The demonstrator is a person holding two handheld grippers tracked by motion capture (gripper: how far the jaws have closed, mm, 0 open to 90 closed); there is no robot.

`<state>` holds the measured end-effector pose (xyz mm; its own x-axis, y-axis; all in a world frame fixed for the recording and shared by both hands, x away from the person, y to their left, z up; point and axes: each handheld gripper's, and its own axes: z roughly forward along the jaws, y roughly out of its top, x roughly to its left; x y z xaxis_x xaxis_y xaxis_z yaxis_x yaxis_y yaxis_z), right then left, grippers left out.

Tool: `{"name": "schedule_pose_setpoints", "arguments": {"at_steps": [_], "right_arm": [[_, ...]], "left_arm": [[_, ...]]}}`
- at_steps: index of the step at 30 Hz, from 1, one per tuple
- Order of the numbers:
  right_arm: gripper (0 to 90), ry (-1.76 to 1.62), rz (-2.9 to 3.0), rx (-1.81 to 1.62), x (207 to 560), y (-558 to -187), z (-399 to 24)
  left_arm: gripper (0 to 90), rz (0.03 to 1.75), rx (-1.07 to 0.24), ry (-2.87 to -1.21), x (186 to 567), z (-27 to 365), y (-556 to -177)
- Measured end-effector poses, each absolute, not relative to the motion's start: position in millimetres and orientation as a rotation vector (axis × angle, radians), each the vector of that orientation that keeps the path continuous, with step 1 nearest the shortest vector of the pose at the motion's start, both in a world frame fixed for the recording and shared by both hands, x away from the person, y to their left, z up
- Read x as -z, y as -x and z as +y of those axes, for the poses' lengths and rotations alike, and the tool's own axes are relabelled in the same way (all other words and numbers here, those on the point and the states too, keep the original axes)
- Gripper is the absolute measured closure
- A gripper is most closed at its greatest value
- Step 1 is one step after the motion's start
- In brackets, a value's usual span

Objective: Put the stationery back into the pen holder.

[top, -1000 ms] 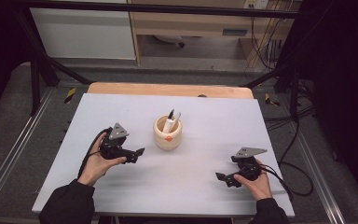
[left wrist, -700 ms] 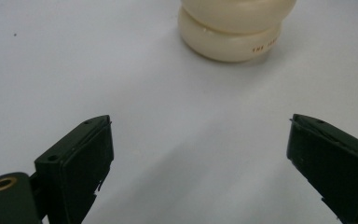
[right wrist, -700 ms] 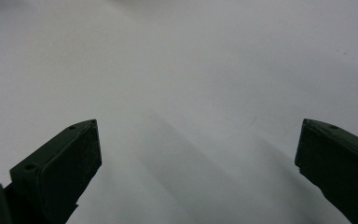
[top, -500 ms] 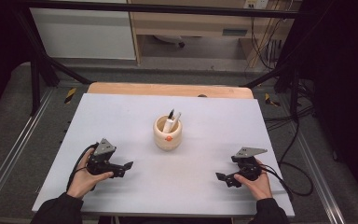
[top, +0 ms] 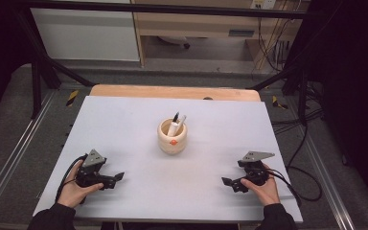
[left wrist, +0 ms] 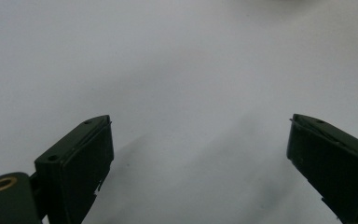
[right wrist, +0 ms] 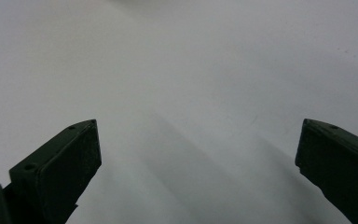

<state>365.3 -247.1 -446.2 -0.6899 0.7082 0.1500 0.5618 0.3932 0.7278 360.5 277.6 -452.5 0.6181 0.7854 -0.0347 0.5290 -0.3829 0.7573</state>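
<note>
From the high view, the cup (top: pixel 173 137) is standing upright near the middle of the table (top: pixel 124 120), with a pen (top: pixel 175 117) and a white marker (top: pixel 178 122) leaning inside it and a small orange dot on its near side. Both tongs are sitting well apart from it, down by the near edge. The left gripper (top: pixel 117 178) is lying low in the left hand (top: pixel 74 189), pointing inward across the table. The right gripper (top: pixel 226 182) is resting in the right hand (top: pixel 263 188), also pointing inward. Neither is touching or carrying anything, so I am judging the filling of the cup as finished and the hands as parking at rest.

In the left gripper view, the left gripper (left wrist: pixel 200 154) is looking along bare tabletop; its jaws are standing wide apart with nothing between them.

In the right gripper view, the right gripper (right wrist: pixel 198 158) is facing the same plain surface, jaws again spread wide and empty.

If any move is coming, it is calling for one hand to lift and travel forward to the cup, approaching from above so the jaws are clearing the rim, then narrowing on a single stick without knocking the cup over. The leaning marker is looking like the easier one to reach.
</note>
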Motion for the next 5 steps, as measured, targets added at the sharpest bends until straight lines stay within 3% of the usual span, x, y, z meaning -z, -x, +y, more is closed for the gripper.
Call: {"name": "schedule_pose_setpoints", "arguments": {"at_steps": [5], "right_arm": [[0.9,-1.148,2.466,-1.168,447.5,-365.3,-245.8]], "left_arm": [[7.2,1.033,-0.430,-2.067,452.4,282.2,-358.9]]}}
